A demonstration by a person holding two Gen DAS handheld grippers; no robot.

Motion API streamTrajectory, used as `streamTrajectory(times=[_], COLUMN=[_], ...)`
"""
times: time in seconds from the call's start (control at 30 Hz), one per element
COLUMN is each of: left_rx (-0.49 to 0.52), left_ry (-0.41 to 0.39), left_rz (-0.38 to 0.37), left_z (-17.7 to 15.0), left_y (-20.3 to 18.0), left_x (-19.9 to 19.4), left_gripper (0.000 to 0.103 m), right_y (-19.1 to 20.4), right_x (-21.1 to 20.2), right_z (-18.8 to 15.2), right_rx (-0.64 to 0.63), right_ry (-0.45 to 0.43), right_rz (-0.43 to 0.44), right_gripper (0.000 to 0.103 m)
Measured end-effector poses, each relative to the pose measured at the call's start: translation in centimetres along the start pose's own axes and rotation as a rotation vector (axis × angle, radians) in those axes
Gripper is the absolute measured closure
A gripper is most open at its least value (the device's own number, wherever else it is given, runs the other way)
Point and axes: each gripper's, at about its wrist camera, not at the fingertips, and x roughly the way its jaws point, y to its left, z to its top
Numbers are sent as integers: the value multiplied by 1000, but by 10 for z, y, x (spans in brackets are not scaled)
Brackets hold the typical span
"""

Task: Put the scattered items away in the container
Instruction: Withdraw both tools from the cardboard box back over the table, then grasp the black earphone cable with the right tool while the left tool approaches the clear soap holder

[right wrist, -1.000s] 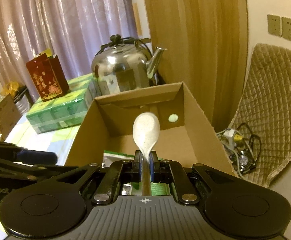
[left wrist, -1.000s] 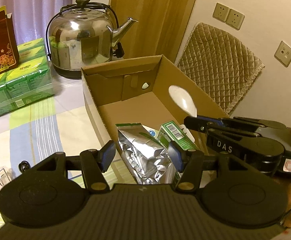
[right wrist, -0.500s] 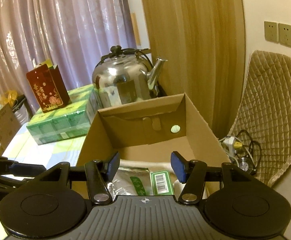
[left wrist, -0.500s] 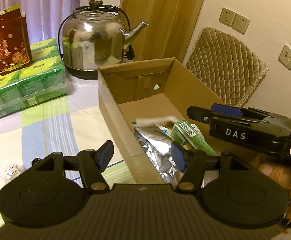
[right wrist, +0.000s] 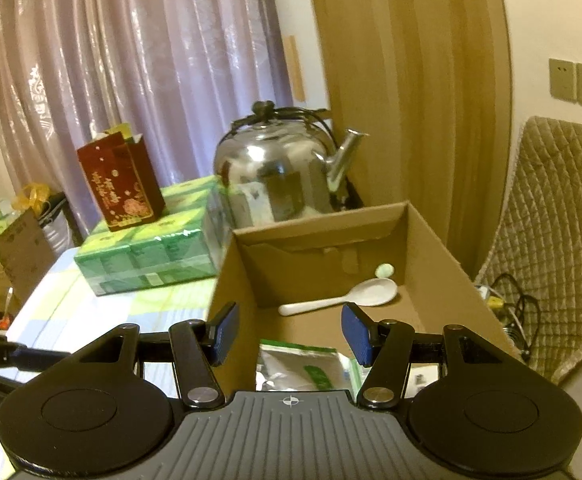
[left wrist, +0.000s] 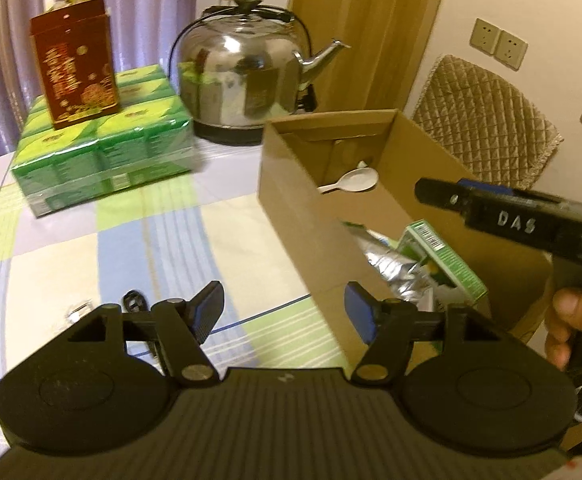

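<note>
Looking at both wrist views: your right gripper is spread wide with nothing in it, above the near end of the cardboard box. The white spoon lies flat on the box floor by the far wall, bowl toward the far right corner. A foil pouch and a green carton sit at the near end of the box.

Your left gripper is also wide open and empty, over the table's near edge, just beside the box's left wall. Two small items are on the checked tablecloth near its left finger: a small black object and a clear bit beside it, both too blurred to name. Those look like the last loose things.

For the next pick I'd use the left, since it is closest. Come down square over the black object, one finger on each side, pads low to the cloth without snagging it. Close fully before lifting. Clear the box wall on the way over and release low inside, away from the spoon. Keep the right one out of the left's path.
</note>
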Motion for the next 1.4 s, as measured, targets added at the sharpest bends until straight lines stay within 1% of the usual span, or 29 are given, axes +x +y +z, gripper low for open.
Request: streamTrajectory(times=[0.13, 0.33, 0.47, 0.57, 0.63, 0.7, 0.83, 1.03, 1.2, 1.4], left_rx=[-15, -40, -69, -95, -106, -123, -183, -209, -212, -205], left_ry=[-2, -1, -3, 9, 18, 21, 27, 56, 57, 63], left_rz=[22, 58, 112, 143, 178, 221, 269, 289, 276, 265], left_z=[-5, -15, -23, -33, -39, -46, -61, -77, -80, -82], left_y=[14, 40, 66, 89, 106, 122, 152, 173, 173, 173], left_x=[-6, -15, -22, -28, -32, -37, -46, -48, -45, -41], left_gripper=[41, 38, 35, 35, 34, 29, 29, 28, 26, 25], right_y=[18, 52, 74, 93, 108, 121, 143, 163, 172, 177], right_x=[2, 7, 10, 13, 17, 19, 25, 39, 46, 56], right_z=[2, 0, 0, -6, -10, -13, -20, -34, -43, -54], right_rx=[-14, -62, -84, -118, -150, -169, -195, -238, -256, -290], right_ry=[-10, -29, -38, -21, -7, 4, 20, 71, 98, 134], right_rz=[26, 77, 145, 191, 224, 248, 285, 300, 301, 294], right_gripper=[49, 49, 45, 42, 41, 40, 37, 35, 34, 34])
